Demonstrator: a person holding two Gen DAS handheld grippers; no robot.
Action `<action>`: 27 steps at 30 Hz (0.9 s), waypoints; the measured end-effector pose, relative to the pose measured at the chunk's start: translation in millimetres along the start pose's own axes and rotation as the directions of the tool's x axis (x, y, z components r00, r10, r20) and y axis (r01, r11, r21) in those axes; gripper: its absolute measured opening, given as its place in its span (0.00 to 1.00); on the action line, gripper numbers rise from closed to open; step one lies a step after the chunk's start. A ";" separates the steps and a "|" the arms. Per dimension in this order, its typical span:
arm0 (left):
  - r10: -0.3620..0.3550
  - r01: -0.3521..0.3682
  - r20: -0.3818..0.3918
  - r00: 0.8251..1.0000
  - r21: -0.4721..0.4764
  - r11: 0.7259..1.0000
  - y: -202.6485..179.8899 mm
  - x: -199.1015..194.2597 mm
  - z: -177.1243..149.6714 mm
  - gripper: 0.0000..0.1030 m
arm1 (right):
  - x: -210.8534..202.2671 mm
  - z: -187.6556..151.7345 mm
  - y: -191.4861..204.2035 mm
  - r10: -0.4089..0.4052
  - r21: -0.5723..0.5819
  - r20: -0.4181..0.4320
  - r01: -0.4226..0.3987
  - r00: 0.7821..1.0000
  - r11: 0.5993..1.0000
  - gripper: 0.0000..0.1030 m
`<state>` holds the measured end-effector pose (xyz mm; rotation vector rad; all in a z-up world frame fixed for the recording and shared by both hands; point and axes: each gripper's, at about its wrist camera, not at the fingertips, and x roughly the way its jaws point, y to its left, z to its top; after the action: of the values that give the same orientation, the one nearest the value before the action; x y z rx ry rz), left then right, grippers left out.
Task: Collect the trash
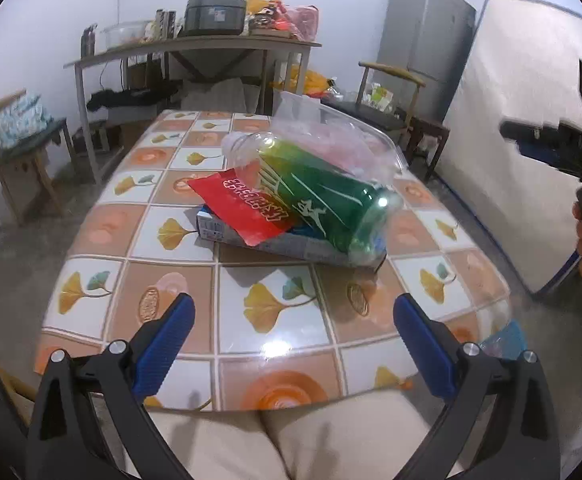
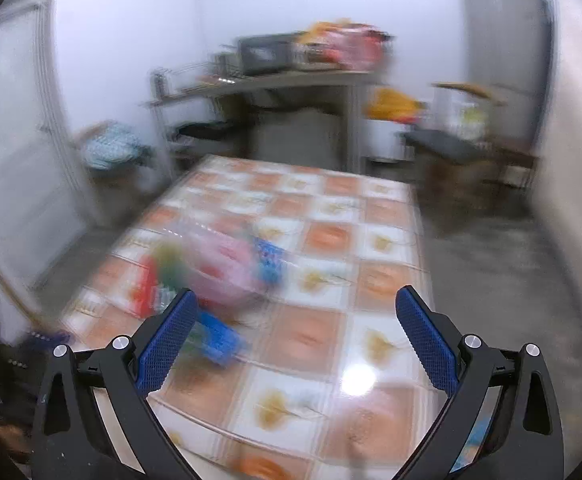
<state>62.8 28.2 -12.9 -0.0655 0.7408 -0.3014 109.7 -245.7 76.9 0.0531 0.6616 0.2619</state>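
A pile of trash lies mid-table: a green plastic bottle [image 1: 323,196] on its side, a red wrapper [image 1: 247,210], a flat grey carton [image 1: 291,246] beneath them and a clear plastic bag [image 1: 331,140] behind. My left gripper [image 1: 293,340] is open and empty, near the table's front edge, short of the pile. My right gripper [image 2: 297,336] is open and empty above the table; its view is blurred, and the pile [image 2: 219,272] shows as a pink, green and red smear ahead on the left. The right gripper's body [image 1: 571,148] shows at the far right in the left wrist view.
The table [image 1: 251,320] has a tiled leaf-pattern cloth. A blue scrap [image 1: 507,338] sits at its front right corner. Behind stand a cluttered shelf table [image 1: 195,52], chairs [image 1: 395,116], a grey fridge [image 1: 431,40] and a mattress [image 1: 523,120] leaning at right.
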 end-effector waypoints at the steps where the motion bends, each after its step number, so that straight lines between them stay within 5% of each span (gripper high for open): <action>1: -0.016 0.016 -0.001 1.000 -0.018 1.000 2.8 2.7 2.2 0.95 | 7.1 7.9 4.5 0.044 0.010 -0.009 -0.043 0.999 0.999 0.92; 5: -0.088 0.087 -0.008 0.996 -0.070 0.994 9.4 13.1 11.3 0.95 | 48.9 29.8 12.8 0.163 0.095 -0.094 -0.154 0.982 0.983 0.92; 10: -0.113 0.115 0.029 0.993 -0.059 0.992 10.0 17.6 19.2 0.95 | 96.2 30.7 -0.4 0.324 0.317 -0.150 -0.265 0.934 0.911 0.88; 15: -0.176 0.178 0.041 0.984 -0.057 0.982 12.1 28.9 28.8 0.95 | 107.7 37.2 4.8 0.343 0.292 -0.182 -0.282 0.922 0.914 0.74; 27: -0.264 0.269 0.071 0.962 -0.074 0.960 10.8 51.3 47.4 0.95 | 184.5 47.6 25.1 0.375 0.280 -0.406 -0.277 0.833 0.919 0.44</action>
<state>133.1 21.2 -13.4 -0.2541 0.6847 -0.5237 273.1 -172.4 7.1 0.3212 1.1510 0.5471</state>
